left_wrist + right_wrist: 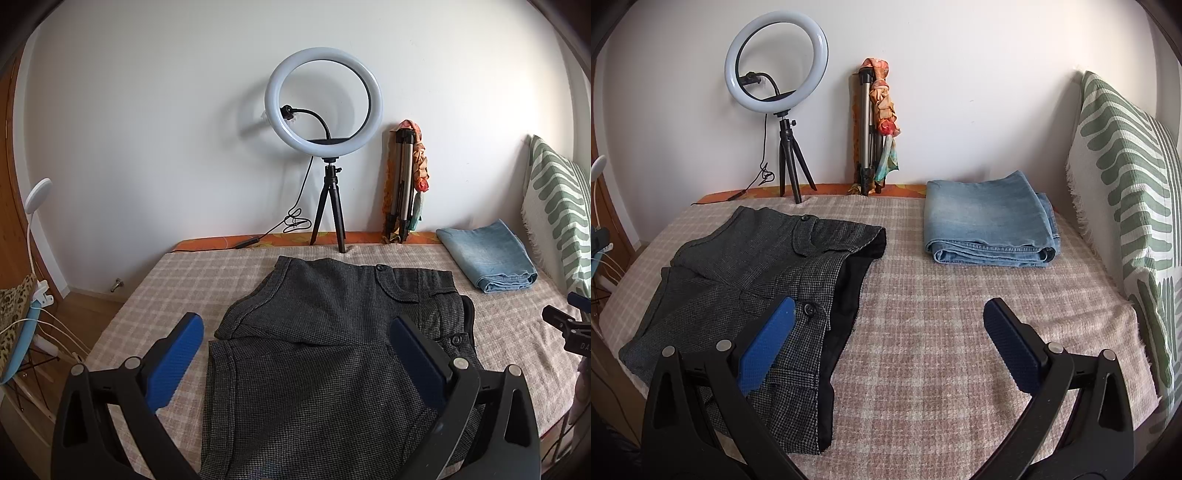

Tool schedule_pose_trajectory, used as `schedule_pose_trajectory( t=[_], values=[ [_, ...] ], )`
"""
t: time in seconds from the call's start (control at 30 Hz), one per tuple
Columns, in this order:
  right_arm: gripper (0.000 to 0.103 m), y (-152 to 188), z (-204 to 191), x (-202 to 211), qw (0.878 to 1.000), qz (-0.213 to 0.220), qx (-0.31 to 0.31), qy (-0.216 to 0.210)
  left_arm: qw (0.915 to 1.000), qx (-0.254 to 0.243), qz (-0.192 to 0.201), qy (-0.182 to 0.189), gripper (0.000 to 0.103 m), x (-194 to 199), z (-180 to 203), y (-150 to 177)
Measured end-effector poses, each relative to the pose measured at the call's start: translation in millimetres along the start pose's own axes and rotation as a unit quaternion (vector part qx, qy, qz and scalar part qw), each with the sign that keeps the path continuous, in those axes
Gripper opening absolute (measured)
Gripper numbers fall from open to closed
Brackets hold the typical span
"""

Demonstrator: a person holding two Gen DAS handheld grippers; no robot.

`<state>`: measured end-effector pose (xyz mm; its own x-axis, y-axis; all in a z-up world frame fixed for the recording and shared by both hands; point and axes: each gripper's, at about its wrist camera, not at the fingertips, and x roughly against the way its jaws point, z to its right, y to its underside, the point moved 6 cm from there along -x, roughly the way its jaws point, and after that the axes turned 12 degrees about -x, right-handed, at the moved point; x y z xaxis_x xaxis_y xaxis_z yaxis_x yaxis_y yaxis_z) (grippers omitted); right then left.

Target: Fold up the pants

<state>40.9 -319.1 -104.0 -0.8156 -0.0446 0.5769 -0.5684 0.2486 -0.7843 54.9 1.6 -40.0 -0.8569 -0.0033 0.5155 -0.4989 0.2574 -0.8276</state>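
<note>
Both tongs (295, 341) (888, 321) agape — grey pants (325, 354) lengthwise, waistband rightward

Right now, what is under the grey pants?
The grey pants lie on the checked blanket, black lining showing along their right edge. Whatever is directly beneath them is covered.

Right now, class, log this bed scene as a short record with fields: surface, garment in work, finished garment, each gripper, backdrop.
surface: checked blanket on a bed
garment in work: grey pants, partly folded, black lining showing
finished garment: folded jeans, apart from the grey pair
left gripper: open, over the grey pants
right gripper: open, empty
backdrop: ring light, folded tripod
</note>
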Motion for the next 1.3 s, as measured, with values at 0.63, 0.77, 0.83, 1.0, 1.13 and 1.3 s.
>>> schedule_pose_trajectory(
  t=[0.63,0.77,0.83,1.0,1.13,1.3],
  values=[
    [0.103,-0.1,-0.4,0.0,1.000,0.000,0.001,0.001,1.0000,0.002,0.003,-0.001,0.102,1.3,-0.8,-0.2],
    [0.103,-0.2,-1.2,0.0,1.000,0.000,0.001,0.001,1.0000,0.003,0.003,-0.001,0.102,1.1,-0.6,-0.2],
    [0.103,1.1,-0.7,-0.8,1.000,-0.001,0.002,0.000,1.0000,0.002,0.003,-0.001,0.102,1.4,-0.4,0.1],
    [0.103,2.6,0.0,-1.6,1.000,-0.002,0.002,0.000,1.0000,0.002,0.003,-0.002,0.102,1.7,-1.0,-0.2],
    [0.103,2.5,-0.2,-2.3,1.000,-0.002,0.002,0.001,1.0000,0.003,0.003,-0.002,0.102,1.8,-0.7,-0.6],
    [0.103,3.1,0.3,-2.6,1.000,-0.002,0.001,0.001,1.0000,0.003,0.003,-0.001,0.102,1.8,0.0,0.1]
  ],
)
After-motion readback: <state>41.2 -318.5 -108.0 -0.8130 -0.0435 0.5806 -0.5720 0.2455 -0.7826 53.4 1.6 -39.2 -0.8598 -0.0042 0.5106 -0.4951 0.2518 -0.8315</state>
